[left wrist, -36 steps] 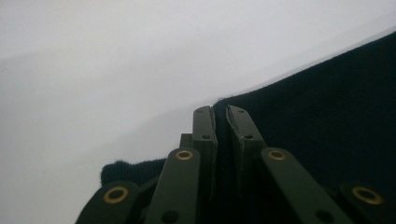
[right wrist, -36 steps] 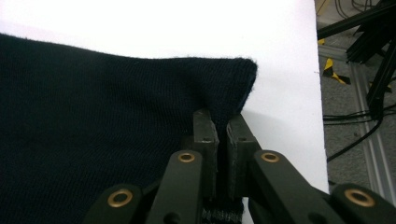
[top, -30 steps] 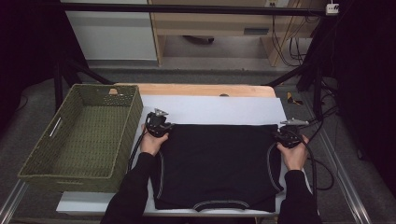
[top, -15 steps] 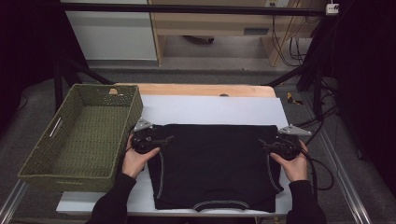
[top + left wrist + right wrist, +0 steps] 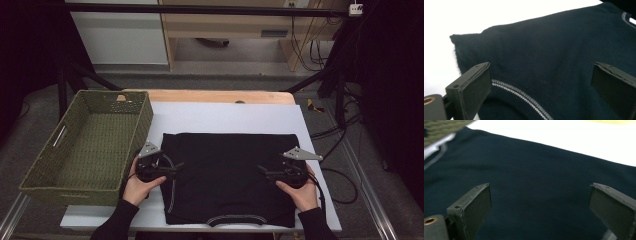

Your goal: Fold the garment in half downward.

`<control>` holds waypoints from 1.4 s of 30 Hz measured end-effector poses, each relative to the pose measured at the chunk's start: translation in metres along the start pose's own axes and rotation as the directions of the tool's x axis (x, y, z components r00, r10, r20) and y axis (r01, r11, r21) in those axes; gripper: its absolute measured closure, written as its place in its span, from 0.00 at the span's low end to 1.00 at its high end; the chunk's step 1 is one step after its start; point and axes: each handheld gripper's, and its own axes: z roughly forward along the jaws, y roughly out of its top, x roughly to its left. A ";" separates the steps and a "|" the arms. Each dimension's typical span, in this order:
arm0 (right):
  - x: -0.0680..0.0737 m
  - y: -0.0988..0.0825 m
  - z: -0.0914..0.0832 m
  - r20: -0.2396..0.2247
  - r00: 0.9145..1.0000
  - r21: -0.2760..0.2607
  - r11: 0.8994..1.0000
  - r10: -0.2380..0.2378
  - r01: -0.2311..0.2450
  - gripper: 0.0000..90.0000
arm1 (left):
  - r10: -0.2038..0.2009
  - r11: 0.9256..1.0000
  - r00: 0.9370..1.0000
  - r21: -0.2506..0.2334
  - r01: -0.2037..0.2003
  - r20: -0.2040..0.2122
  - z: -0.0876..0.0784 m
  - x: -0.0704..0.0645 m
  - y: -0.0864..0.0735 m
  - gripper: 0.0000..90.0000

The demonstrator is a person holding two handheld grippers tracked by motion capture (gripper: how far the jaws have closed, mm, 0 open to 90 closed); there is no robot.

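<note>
A black garment point(image 5: 227, 175) with thin grey trim lies folded flat on a white sheet point(image 5: 225, 117). My left gripper point(image 5: 172, 167) is at the garment's left edge and points inward over it. Its jaws have just been opening and stand open, with nothing between them. In the left gripper view the open left gripper point(image 5: 541, 72) hovers over the dark cloth point(image 5: 554, 50) and a grey stripe point(image 5: 524, 96). My right gripper point(image 5: 264, 171) is at the right side, also open after just opening. In the right gripper view, the right gripper point(image 5: 540, 192) has the cloth point(image 5: 531, 162) lying below it.
A green woven basket point(image 5: 60, 172) stands at the left, close to my left hand. A strip of wooden tabletop point(image 5: 215, 96) shows beyond the white sheet. Cables point(image 5: 340, 130) hang off the table's right side.
Both grippers have opened and let go of the garment's far corners. Both hands have come back toward the near side, along the garment's left and right edges.
</note>
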 end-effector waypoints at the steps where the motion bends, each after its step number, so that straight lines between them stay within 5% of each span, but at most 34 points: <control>1: 0.002 0.000 0.000 -0.009 1.000 0.000 1.000 -0.003 0.003 0.05 | 0.003 1.000 1.000 0.005 -0.003 0.000 0.000 0.000 0.000 0.03; 8: 0.027 0.005 0.000 -0.113 0.994 -0.023 1.000 -0.013 0.010 0.04 | -0.009 1.000 1.000 0.006 0.009 0.007 0.002 0.000 0.000 0.01; 19: 0.064 0.004 0.012 -0.199 0.979 -0.012 0.999 -0.051 0.050 0.03 | -0.028 1.000 0.999 0.004 0.028 0.016 0.008 0.002 0.004 0.00; 29: 0.088 0.002 0.022 -0.232 0.970 -0.001 0.997 -0.070 0.072 0.03 | -0.078 0.996 0.996 -0.035 0.077 -0.029 0.015 0.011 0.013 0.01; 38: 0.105 0.001 0.029 -0.257 0.962 0.012 0.995 -0.093 0.100 0.03 | -0.065 0.997 0.995 -0.057 0.061 -0.075 0.022 0.019 0.020 0.05; 42: 0.109 -0.001 0.032 -0.262 0.959 0.021 0.993 -0.107 0.117 0.03 | -0.089 0.994 0.990 -0.071 0.081 -0.114 0.027 0.027 0.020 0.07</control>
